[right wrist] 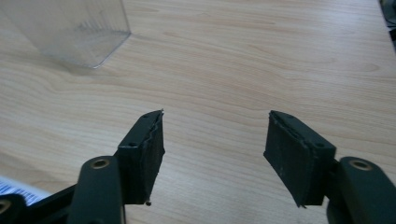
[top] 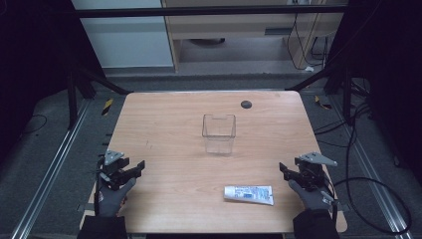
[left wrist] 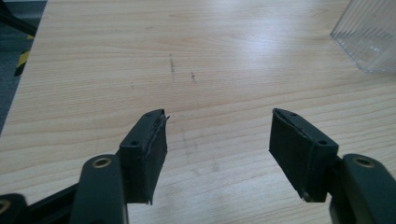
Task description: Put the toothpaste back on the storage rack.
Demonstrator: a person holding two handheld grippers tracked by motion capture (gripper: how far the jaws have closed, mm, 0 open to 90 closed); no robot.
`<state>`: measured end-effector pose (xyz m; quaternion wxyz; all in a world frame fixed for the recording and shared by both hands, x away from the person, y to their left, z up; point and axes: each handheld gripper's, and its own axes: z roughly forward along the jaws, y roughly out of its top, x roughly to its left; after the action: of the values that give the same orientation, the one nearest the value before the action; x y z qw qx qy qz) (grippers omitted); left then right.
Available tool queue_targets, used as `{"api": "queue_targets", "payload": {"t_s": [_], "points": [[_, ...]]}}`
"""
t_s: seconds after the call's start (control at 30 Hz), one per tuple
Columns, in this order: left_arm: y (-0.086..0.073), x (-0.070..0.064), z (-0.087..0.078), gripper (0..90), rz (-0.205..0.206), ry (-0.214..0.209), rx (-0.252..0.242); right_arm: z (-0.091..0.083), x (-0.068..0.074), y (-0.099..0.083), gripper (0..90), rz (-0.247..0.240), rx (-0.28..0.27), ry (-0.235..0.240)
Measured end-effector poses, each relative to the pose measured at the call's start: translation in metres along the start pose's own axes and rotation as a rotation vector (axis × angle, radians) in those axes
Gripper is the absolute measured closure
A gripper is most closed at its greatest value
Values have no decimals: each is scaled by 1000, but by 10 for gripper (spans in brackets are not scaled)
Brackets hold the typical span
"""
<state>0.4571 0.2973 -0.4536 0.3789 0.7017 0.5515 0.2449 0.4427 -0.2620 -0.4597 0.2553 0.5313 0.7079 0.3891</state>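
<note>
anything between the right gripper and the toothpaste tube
Nothing: in the high view, bare table separates the right gripper from the toothpaste tube.

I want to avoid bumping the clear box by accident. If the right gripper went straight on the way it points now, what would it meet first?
Probably nothing: ahead of the right gripper lies bare table. The clear container sits off to the left of its line, though depth is hard to judge.

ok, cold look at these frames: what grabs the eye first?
The clear plastic box standing upright mid-table, empty. Next, the white toothpaste tube lying flat near the front edge, close to the right gripper. Both it and the left gripper are open and hold nothing.
</note>
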Motion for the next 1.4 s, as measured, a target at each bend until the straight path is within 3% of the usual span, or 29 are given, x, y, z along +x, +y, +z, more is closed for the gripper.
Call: {"api": "queue_targets", "payload": {"t_s": [0.23,0.3,0.5,0.53,0.77,0.8,0.87,1.03,1.4], "points": [[-1,-4,2,389,23,-6,0,-4,8,3,475,-39,9,51],[-1,-6,3,399,28,-7,3,-8,16,5,557,-54,10,86],[-1,-11,6,412,50,-2,20,-10,28,8,666,-89,24,139],[-1,-12,7,415,53,1,28,-10,33,9,720,-104,34,172],[-1,-14,8,407,61,8,32,-12,50,11,859,-147,61,262],[-1,-14,8,406,61,8,32,-12,50,11,859,-147,61,262],[-1,-15,9,403,70,13,38,-12,59,11,895,-171,71,316],[-1,-17,11,399,83,18,43,-12,75,10,900,-201,95,391],[-2,-19,11,390,99,26,46,-4,102,2,900,-256,159,491]]}}
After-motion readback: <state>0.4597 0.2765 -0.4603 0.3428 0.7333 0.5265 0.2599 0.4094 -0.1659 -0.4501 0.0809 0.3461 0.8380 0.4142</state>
